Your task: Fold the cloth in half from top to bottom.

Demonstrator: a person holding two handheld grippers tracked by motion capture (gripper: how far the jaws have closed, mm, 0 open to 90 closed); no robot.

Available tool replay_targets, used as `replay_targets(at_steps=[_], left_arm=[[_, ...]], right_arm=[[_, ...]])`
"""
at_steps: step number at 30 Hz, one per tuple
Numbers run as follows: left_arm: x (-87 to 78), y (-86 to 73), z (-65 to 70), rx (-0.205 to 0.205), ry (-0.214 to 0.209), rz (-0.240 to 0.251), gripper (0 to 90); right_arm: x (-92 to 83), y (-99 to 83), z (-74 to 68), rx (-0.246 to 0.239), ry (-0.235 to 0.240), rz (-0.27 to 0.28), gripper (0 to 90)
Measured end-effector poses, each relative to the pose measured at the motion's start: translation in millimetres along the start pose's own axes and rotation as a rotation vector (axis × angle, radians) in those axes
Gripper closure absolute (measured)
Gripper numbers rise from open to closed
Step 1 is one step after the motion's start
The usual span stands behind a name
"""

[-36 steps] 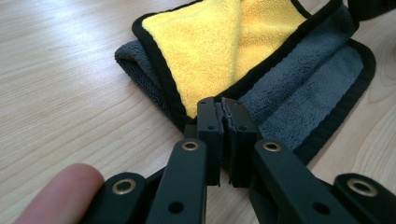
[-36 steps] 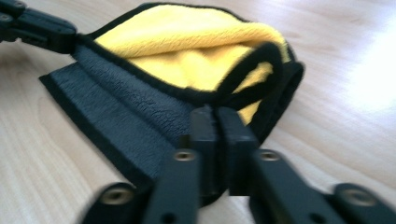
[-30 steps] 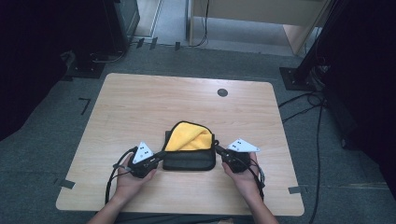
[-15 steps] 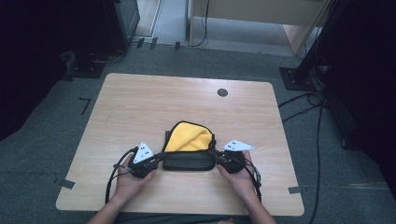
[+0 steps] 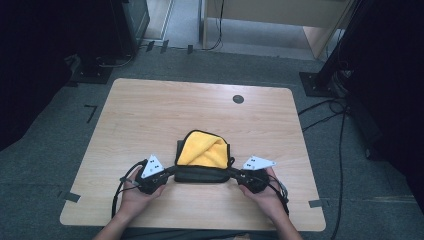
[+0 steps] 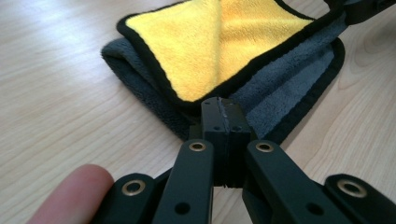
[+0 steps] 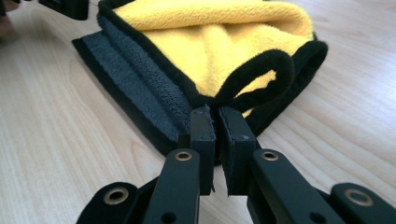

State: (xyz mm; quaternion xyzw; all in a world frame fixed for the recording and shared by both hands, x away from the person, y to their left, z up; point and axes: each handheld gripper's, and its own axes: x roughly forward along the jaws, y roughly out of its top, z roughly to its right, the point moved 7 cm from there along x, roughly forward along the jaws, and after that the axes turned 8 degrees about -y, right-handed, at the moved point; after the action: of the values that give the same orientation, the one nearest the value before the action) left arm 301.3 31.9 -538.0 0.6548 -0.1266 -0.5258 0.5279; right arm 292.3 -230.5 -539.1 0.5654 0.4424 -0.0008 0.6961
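Observation:
A folded towel (image 5: 202, 157), yellow inside and grey outside with a black hem, lies on the near half of the wooden table (image 5: 150, 115). My left gripper (image 5: 172, 170) is at its near left corner. In the left gripper view the jaws (image 6: 219, 105) are pressed together on the hem of the yellow layer (image 6: 219, 46). My right gripper (image 5: 234, 173) is at the near right corner. Its jaws (image 7: 217, 114) have just opened slightly and now show a thin gap, with the looped black hem of the towel (image 7: 224, 46) pinched at their tips.
A round black grommet (image 5: 238, 99) sits near the table's far edge. Cables (image 5: 325, 112) run over the grey floor at the right. Dark stands and furniture surround the table. Bare wood lies beyond and beside the towel.
My right gripper has slid left, in to the towel's near right corner. The left gripper and the towel have stayed where they were.

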Motion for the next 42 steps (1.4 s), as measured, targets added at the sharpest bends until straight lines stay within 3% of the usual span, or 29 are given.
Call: replay_targets(at_steps=[3,6,8,11,14,20,22,25,27,31,37,42], left_arm=[[-4.0,0.4,0.7,0.028,0.016,-0.009,90.0],[-2.5,-5.3,0.0,0.046,0.024,-0.046,90.0],[1.2,-8.5,-0.3,0.029,0.009,-0.058,90.0],[6.6,-8.3,-2.1,-0.048,-0.008,-0.032,71.8],[9.1,-4.7,-4.2,-0.123,-0.024,0.007,62.7],[12.1,2.1,-8.8,-0.175,-0.036,0.058,56.4],[12.5,2.7,-11.4,-0.182,-0.027,0.067,55.8],[16.1,0.7,-15.0,-0.192,-0.016,0.059,56.0],[17.7,0.5,-15.2,-0.196,-0.011,0.059,56.1],[18.1,-1.0,-15.5,-0.196,-0.007,0.046,56.3],[20.3,-3.0,-13.9,-0.189,-0.005,0.029,56.4],[21.1,-3.7,-13.1,-0.194,-0.004,0.025,56.3]], right_arm=[[0.2,1.9,2.0,0.014,-0.003,0.011,85.0],[4.3,-3.6,0.6,0.000,0.004,-0.018,84.7],[6.7,-5.7,0.4,0.006,0.011,-0.032,83.2],[6.4,-4.9,2.6,0.034,0.025,-0.034,74.6],[6.2,-4.5,4.4,0.051,0.033,-0.030,69.7],[-5.9,9.8,3.6,0.039,0.032,0.030,55.7],[-11.7,18.1,3.1,0.061,0.044,0.057,51.3],[-16.8,35.4,4.0,0.090,0.046,0.103,50.2],[-14.3,45.6,5.3,0.082,0.032,0.119,50.1],[2.3,64.1,7.4,0.047,-0.001,0.119,50.5],[32.4,93.2,16.1,0.102,-0.041,0.123,52.1],[60.3,118.0,18.5,0.101,-0.062,0.098,53.5]])
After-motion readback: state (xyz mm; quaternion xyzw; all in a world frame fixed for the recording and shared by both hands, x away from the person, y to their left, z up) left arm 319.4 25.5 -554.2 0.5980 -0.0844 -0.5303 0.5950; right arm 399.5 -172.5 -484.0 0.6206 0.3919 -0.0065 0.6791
